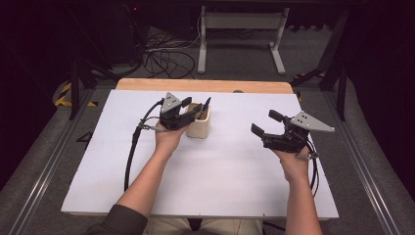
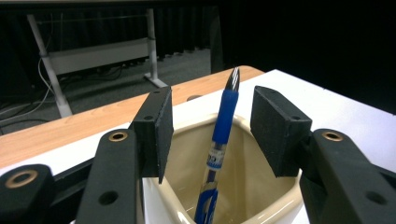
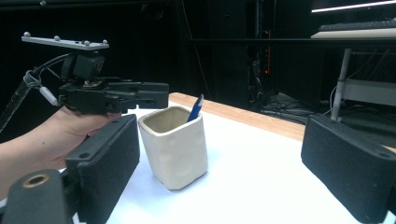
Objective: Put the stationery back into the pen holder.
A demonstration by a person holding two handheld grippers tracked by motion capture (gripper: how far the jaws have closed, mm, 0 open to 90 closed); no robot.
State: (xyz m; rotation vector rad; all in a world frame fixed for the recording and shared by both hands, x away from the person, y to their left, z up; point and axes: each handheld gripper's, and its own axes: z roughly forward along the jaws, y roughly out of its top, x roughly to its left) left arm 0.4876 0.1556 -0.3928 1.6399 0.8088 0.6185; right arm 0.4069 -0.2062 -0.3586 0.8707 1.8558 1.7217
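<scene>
A cream square cup (image 1: 198,126) stands on the white table top (image 1: 220,171), left of centre and toward the back. A blue pen (image 1: 206,104) leans inside it with its tip sticking out above the rim. My left gripper (image 1: 193,108) hovers at the cup's mouth, open. In the left gripper view the pen (image 2: 225,116) rises between the two pads without touching either, above the cup (image 2: 280,198). My right gripper (image 1: 263,122) is open with nothing in it, held off to the right. From it I see the cup (image 3: 175,147), the pen (image 3: 195,109) and the left gripper (image 3: 140,95).
The white top lies on a wooden table whose edge (image 1: 205,84) shows at the back. Beyond it are a white desk frame (image 1: 240,34) and loose cables (image 1: 164,61) on the grey floor. Black cables trail from both grippers.
</scene>
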